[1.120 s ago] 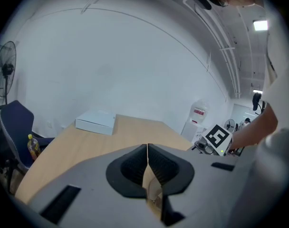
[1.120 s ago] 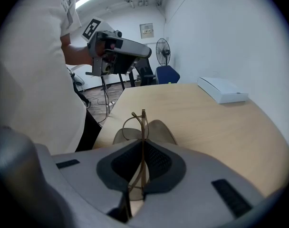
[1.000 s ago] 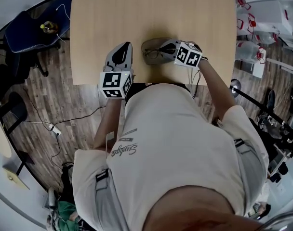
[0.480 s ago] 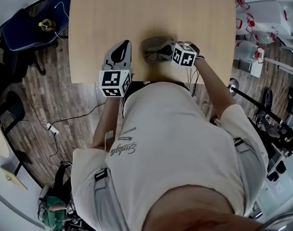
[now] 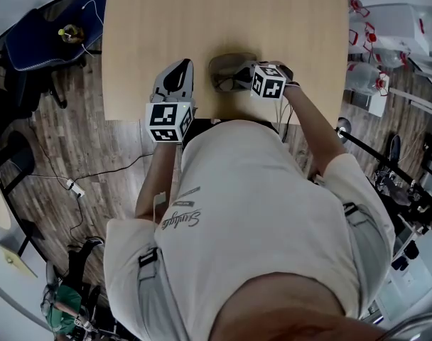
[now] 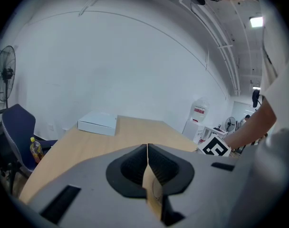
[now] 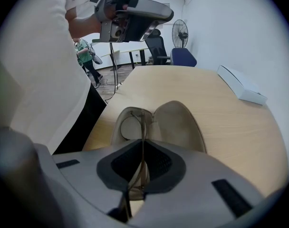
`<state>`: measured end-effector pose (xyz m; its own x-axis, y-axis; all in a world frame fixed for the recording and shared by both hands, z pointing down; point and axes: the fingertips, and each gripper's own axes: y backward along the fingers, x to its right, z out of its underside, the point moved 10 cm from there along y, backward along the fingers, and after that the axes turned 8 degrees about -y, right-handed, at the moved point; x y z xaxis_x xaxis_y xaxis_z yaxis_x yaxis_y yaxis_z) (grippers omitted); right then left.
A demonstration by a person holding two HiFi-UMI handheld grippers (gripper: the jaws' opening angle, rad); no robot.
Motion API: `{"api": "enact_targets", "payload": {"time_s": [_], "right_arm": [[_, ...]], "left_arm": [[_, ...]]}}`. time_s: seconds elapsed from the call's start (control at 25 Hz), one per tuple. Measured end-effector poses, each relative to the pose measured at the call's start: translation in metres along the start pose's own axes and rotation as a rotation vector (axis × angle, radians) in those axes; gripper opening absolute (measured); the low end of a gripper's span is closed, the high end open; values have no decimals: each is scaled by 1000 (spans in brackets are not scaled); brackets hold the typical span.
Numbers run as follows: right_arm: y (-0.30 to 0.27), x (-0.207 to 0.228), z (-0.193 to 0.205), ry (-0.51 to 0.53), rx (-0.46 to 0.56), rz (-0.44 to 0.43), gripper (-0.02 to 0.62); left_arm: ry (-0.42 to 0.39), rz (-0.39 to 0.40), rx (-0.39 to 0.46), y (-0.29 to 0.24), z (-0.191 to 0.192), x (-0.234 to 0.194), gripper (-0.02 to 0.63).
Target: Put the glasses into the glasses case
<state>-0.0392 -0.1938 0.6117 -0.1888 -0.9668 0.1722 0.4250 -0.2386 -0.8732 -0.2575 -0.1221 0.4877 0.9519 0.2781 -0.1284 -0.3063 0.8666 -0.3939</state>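
Glasses (image 7: 140,122): thin wire frame, judged light, springy and easily bent, with lenses that would scratch. Best hold is on the frame, not the lens faces, with a light squeeze. The glasses sit edge-on in the right gripper (image 7: 143,148), its jaws nearly together on the wire, lens end over the open glasses case (image 7: 180,122); contact with the lining unclear. The case lies near the worktop (image 7: 230,127) front edge. Left gripper (image 6: 148,151) is closed on nothing, beside the case
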Motion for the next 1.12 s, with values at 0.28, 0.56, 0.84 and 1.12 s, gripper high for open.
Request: {"api": "enact_targets", "payload": {"time_s": [0.28, 0.56, 0.84, 1.12], "right_arm": [[-4, 0, 1, -8, 0, 30, 14], [-8, -4, 5, 10, -4, 54, 52], [-5, -6, 6, 15, 15, 98, 95], [7, -4, 5, -3, 83, 174, 93]], "left_arm": [[0, -3, -3, 4, 1, -1, 17], [-6, -1, -4, 8, 1, 2, 17], [-26, 8, -7, 13, -3, 6, 17], [-37, 22, 3, 13, -9, 10, 17]]}}
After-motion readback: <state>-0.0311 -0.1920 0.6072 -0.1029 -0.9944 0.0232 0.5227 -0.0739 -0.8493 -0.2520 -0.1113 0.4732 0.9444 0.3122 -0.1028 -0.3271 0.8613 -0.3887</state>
